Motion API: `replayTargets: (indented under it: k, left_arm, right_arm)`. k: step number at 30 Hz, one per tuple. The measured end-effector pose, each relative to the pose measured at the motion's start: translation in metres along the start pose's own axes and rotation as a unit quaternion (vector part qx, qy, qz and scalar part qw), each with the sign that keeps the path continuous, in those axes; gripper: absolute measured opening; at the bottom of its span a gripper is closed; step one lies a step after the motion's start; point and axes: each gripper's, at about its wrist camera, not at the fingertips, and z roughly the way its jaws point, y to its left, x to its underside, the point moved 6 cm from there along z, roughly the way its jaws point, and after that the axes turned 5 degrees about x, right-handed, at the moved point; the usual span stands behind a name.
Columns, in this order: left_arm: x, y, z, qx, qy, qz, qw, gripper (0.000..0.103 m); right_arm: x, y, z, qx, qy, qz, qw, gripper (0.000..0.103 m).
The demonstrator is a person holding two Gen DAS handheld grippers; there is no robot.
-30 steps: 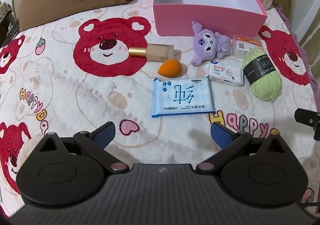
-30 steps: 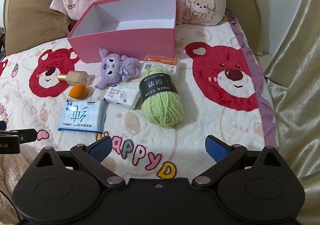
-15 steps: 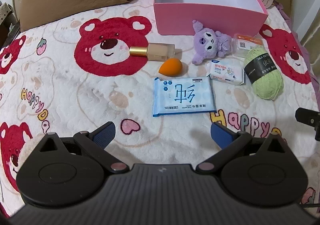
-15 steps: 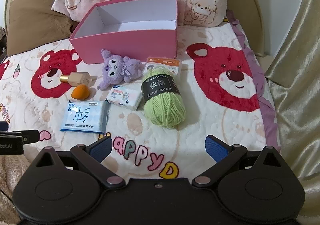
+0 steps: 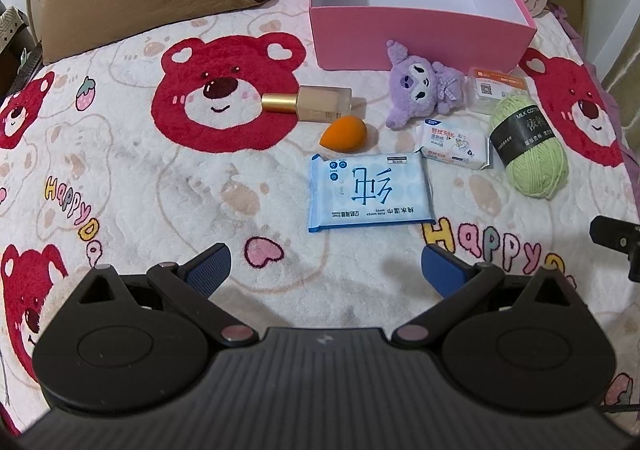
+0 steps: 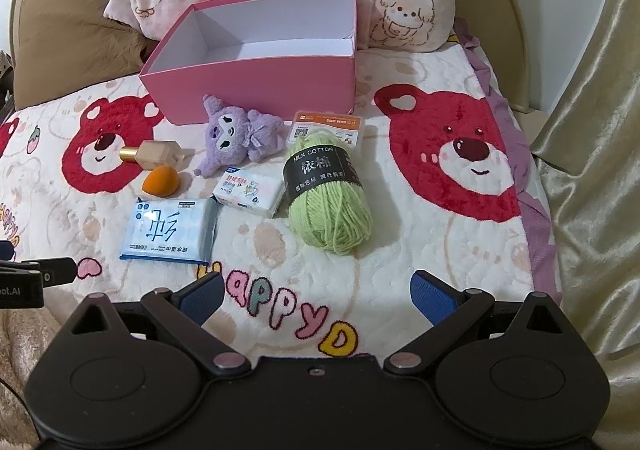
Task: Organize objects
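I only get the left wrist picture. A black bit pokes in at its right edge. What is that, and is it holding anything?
Observer: That is the right claw. Its own camera shows its blue fingers spread wide with nothing between them.
Visitor: Which thing is it facing?
Observer: The ball of green yarn lies almost straight ahead of it, roughly in line with the gap between its fingers.
Visitor: And what is past the yarn, beyond my picture's edge?
Observer: The bear blanket ends in a purple trim, and a shiny gold curtain hangs beside the bed.
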Motion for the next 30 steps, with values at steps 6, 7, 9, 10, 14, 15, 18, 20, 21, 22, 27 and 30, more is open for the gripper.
replayTargets:
  k: [6, 7, 9, 10, 14, 15, 18, 20, 21, 22, 27, 30]
  left_arm:
    - [0.0, 0.0, 0.0, -0.001, 0.0, -0.001, 1.0, 0.103]
    - [0.0, 0.0, 0.0, -0.001, 0.0, -0.002, 1.0, 0.103]
    - [0.0, 0.0, 0.0, -0.002, 0.0, -0.004, 1.0, 0.103]
    - [0.0, -0.001, 0.0, -0.002, 0.001, -0.003, 1.0, 0.103]
    - [0.002, 0.004, -0.002, -0.003, 0.004, -0.001, 1.0, 0.103]
    - [0.002, 0.004, -0.002, -0.003, 0.005, -0.001, 1.0, 0.103]
    - [0.002, 0.005, -0.003, -0.005, 0.005, -0.003, 1.0, 0.103]
    - [0.001, 0.005, -0.004, -0.006, 0.001, -0.008, 0.9999, 0.103]
    - [0.001, 0.007, -0.007, -0.006, -0.004, -0.016, 0.9998, 0.103]
    - [-0.001, 0.007, -0.008, -0.005, -0.008, -0.02, 0.9998, 0.103]
    - [-0.014, 0.015, -0.022, -0.017, -0.023, -0.01, 0.9995, 0.103]
    - [-0.028, 0.018, -0.03, -0.028, -0.039, 0.014, 0.9987, 0.103]
  right_arm:
    - [0.0, 0.0, 0.0, 0.0, 0.0, -0.002, 1.0, 0.101]
    - [0.0, 0.0, 0.0, 0.0, 0.0, -0.002, 1.0, 0.101]
    - [0.0, 0.0, 0.0, 0.0, 0.0, -0.001, 1.0, 0.101]
    - [0.0, 0.0, 0.0, -0.001, 0.0, 0.0, 1.0, 0.101]
    - [0.002, 0.0, 0.002, -0.001, 0.002, -0.001, 1.0, 0.101]
    - [0.003, 0.0, 0.002, -0.001, 0.003, -0.001, 1.0, 0.101]
    - [0.002, 0.0, 0.002, -0.002, 0.003, -0.002, 1.0, 0.101]
    - [0.003, 0.0, 0.001, -0.002, 0.002, -0.005, 1.0, 0.101]
    - [0.003, 0.001, 0.0, -0.003, 0.001, -0.008, 1.0, 0.101]
    - [0.003, 0.002, -0.001, -0.004, 0.0, -0.012, 1.0, 0.101]
    - [-0.007, 0.01, -0.012, -0.038, -0.024, -0.028, 0.999, 0.101]
    - [-0.015, 0.022, -0.016, -0.096, -0.048, -0.048, 0.993, 0.101]
